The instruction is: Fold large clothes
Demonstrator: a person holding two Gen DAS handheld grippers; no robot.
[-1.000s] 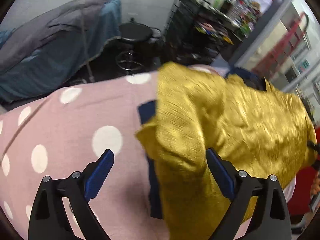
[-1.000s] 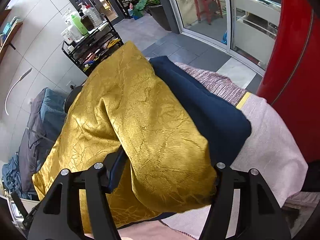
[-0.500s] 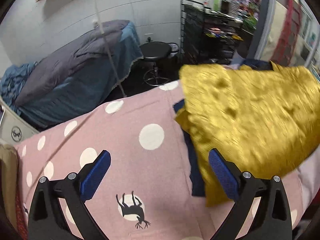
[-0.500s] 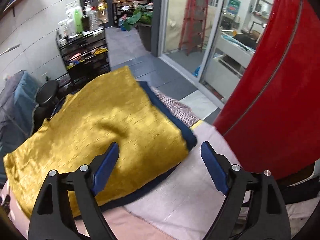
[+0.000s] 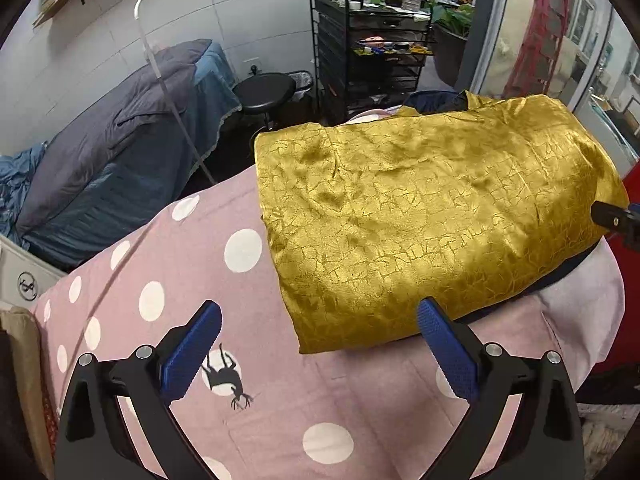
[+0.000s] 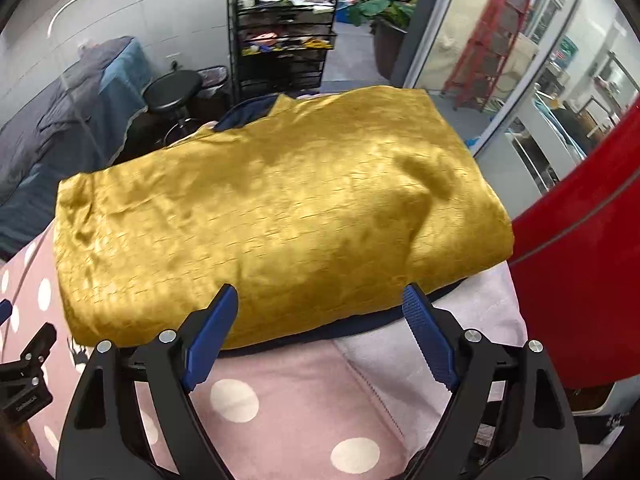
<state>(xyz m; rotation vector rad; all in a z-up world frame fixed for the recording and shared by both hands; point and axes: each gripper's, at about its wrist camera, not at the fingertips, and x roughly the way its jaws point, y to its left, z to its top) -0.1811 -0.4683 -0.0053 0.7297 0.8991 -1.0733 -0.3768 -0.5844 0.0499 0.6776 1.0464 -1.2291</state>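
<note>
A shiny gold garment [image 5: 432,216] lies folded into a rectangle on the pink polka-dot cover [image 5: 192,280]. A navy lining edge [image 6: 320,328] shows under its near side. My left gripper [image 5: 318,316] is open and empty, hovering above the cover just short of the garment's near left corner. My right gripper [image 6: 320,300] is open and empty, a little short of the garment's near edge [image 6: 280,220]. Part of the left gripper shows at the left edge of the right wrist view [image 6: 28,364].
A red cabinet [image 6: 580,280] stands close on the right. Behind are a black stool [image 5: 264,88], a black shelf trolley with bottles [image 5: 368,40], a grey-blue covered bed [image 5: 120,140] and a white lamp arm [image 5: 160,40]. A pale lilac cloth [image 6: 440,344] lies under the garment's right side.
Both grippers have let go of the gold garment and pulled back and up. The garment, lifted and bunched a second ago, now lies flat and folded.
</note>
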